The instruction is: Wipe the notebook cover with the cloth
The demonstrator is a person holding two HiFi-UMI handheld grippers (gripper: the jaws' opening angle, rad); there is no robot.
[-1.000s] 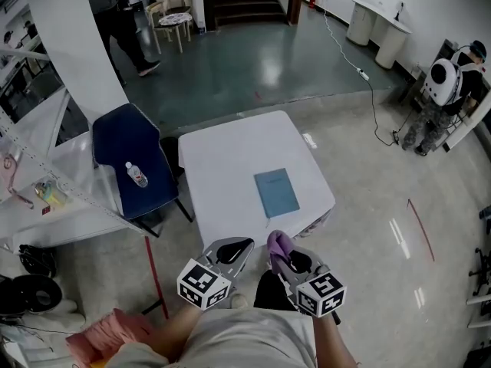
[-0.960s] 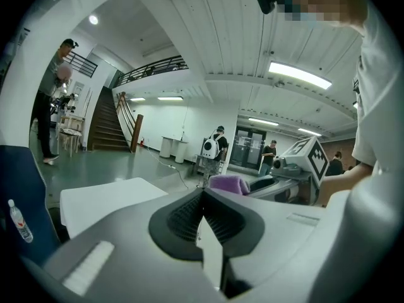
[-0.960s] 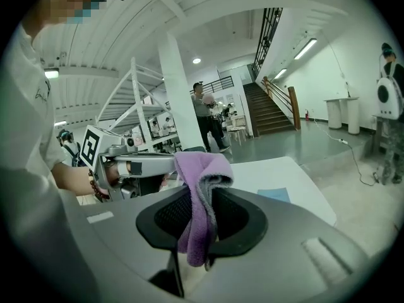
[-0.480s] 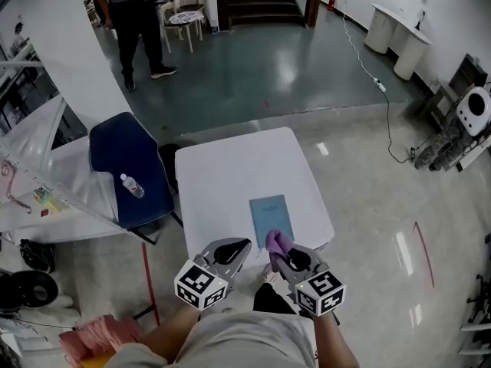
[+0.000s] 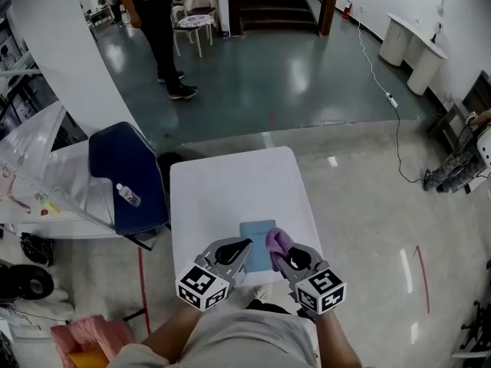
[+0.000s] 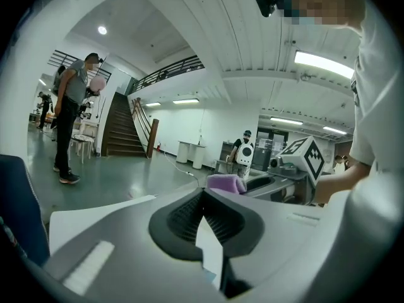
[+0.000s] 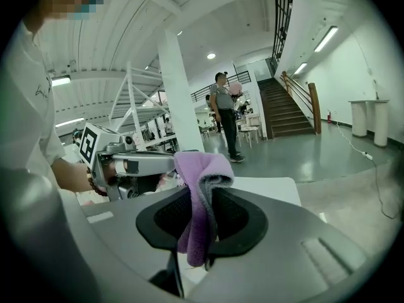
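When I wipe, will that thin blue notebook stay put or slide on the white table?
Probably slides: the notebook looks thin and light, lying flat on a smooth table. It likely bends if lifted by one edge. The left gripper is empty and could pin it.

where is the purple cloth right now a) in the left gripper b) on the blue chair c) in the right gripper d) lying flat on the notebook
C: the purple cloth hangs pinched between the jaws of the right gripper, while the left gripper is shut with nothing in it.
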